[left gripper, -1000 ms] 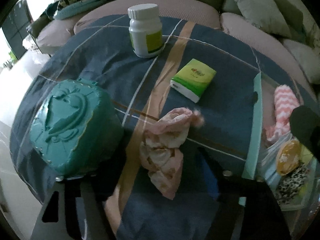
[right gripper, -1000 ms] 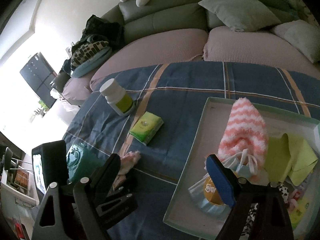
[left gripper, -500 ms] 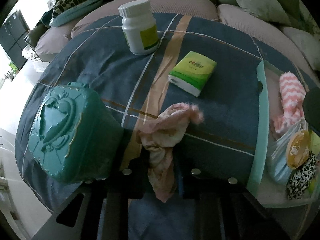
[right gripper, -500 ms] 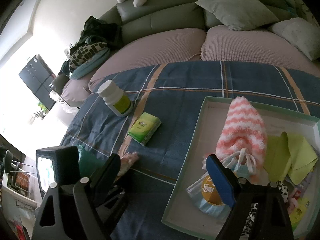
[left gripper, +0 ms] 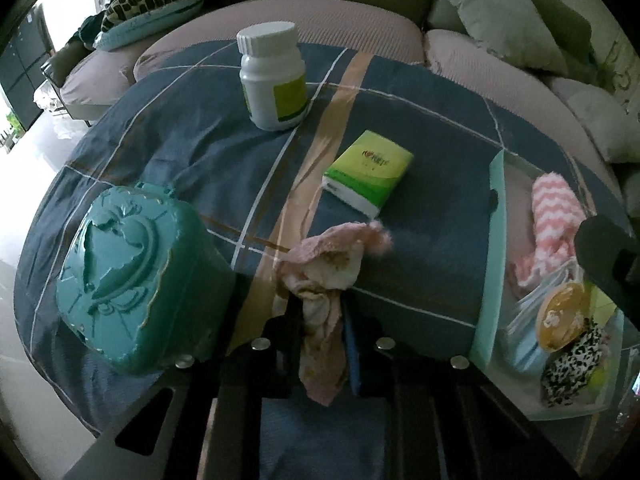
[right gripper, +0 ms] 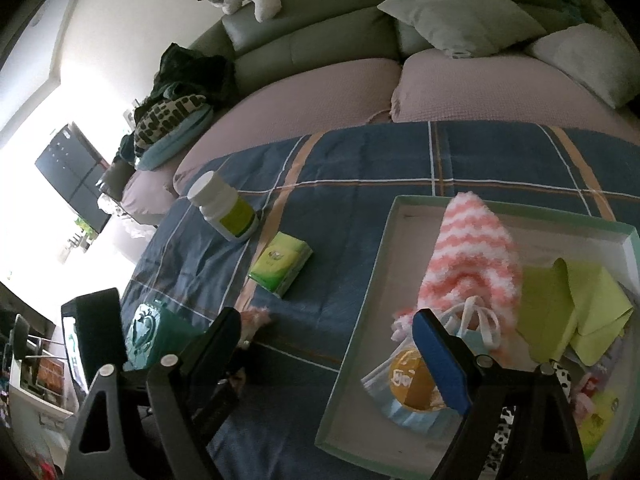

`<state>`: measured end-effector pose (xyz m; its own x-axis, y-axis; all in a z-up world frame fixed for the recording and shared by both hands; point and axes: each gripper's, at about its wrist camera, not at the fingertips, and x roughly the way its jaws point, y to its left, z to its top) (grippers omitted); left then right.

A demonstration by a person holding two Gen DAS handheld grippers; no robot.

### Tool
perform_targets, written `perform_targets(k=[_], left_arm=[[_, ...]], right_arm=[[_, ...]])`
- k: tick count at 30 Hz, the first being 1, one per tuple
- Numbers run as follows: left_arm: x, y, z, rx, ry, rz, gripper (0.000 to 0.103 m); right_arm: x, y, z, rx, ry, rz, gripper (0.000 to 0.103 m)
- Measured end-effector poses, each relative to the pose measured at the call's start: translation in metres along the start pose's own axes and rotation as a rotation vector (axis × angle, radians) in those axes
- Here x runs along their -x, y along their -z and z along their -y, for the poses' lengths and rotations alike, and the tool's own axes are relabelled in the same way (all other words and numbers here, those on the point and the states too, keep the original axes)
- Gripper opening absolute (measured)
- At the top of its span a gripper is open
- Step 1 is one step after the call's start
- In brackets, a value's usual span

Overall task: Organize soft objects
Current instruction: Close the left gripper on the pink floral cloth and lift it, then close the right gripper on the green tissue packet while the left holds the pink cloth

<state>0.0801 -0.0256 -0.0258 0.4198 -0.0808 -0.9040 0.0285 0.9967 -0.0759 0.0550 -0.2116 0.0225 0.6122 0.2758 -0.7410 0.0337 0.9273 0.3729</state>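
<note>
1. Pink cloth [left gripper: 326,300] is pinched between the two fingers of the left gripper [left gripper: 322,324]; the jaws are closed tight on its lower part, one end hangs below them and the upper part bunches on the blue checked blanket [left gripper: 420,184].
2. Right gripper [right gripper: 332,344] stands wide open and holds nothing. Its blue-padded finger [right gripper: 440,364] hangs over the near corner of the tray [right gripper: 360,320]; the other finger is over the blanket, near the left gripper. Whether either finger touches anything below cannot be told.
3. Teal box [left gripper: 136,296] sits just beside the left gripper, on its left.
4. Tray lies to the right of the cloth. It contains a blue face mask [right gripper: 400,408] with an orange round piece on it, a pink-and-white striped fuzzy sock [right gripper: 472,256], a yellow-green cloth [right gripper: 572,304] and a black-and-white spotted item [left gripper: 572,368].
5. Green tissue pack [left gripper: 368,172] lies flat on the blanket beyond the pink cloth, apart from it.
6. White bottle [left gripper: 274,76] with a green label stands upright further back.
7. Sofa [right gripper: 320,92] with pale cushions [right gripper: 460,8] lies behind the blanket.
</note>
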Motion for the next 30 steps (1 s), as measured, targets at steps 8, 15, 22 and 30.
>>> perform_targets(k=[8, 15, 22, 30], left_arm=[[0.013, -0.003, 0.003, -0.002, 0.027, 0.038, 0.018], [0.031, -0.012, 0.007, -0.003, 0.03, 0.089, 0.018], [0.05, -0.034, 0.009, 0.009, 0.021, 0.111, 0.018], [0.06, -0.069, -0.007, 0.098, 0.009, 0.142, 0.018]], right_arm=[[0.004, -0.002, 0.005, -0.021, -0.007, 0.016, 0.09], [0.014, -0.007, 0.013, -0.056, -0.022, 0.056, 0.09], [0.017, -0.013, 0.02, -0.079, -0.004, 0.078, 0.09], [0.015, -0.016, 0.019, -0.071, -0.002, 0.086, 0.09]])
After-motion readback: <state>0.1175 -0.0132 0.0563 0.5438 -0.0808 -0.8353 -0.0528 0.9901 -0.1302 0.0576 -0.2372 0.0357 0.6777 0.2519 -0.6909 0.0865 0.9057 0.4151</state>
